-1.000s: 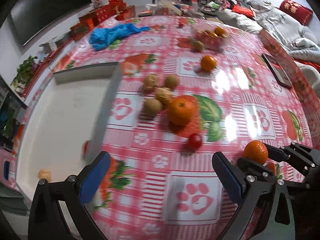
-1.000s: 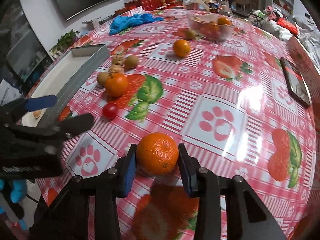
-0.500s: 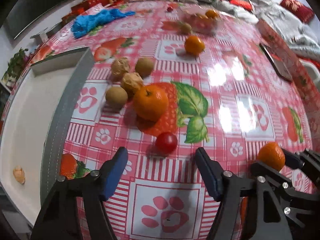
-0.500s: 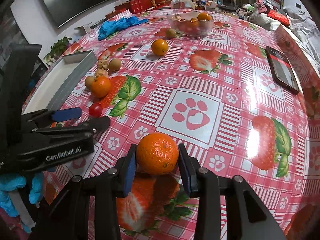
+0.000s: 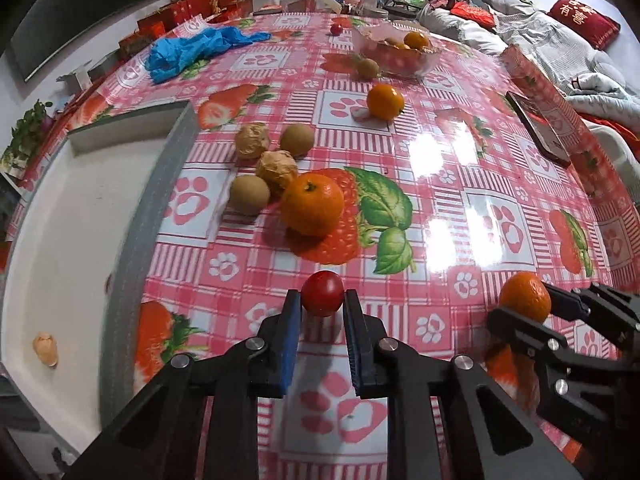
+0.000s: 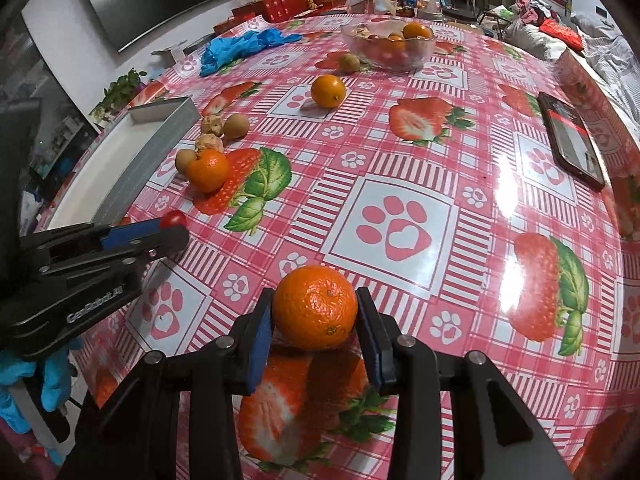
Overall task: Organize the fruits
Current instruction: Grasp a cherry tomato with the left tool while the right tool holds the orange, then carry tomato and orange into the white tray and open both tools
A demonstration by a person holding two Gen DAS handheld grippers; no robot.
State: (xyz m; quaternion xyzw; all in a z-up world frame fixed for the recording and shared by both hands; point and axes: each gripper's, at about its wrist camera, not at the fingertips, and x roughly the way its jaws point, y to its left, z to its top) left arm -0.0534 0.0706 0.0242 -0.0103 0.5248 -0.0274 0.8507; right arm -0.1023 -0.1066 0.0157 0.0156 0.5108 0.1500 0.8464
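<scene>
Pick-up stage: left gripper [image 5: 322, 312] clamped the cherry tomato [image 5: 322, 293] on the tablecloth; right gripper [image 6: 315, 330] gripped a mandarin [image 6: 315, 306] nearby. Next, prob. lift both w/o squashing, carry to white tray [image 5: 160, 184].

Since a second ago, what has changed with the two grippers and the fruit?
The left gripper came in around the cherry tomato, and its jaws went from wide open to shut on it. The right gripper kept its grip on the mandarin throughout. The loose fruit by the tray and the glass bowl lie on the table as before.
</scene>
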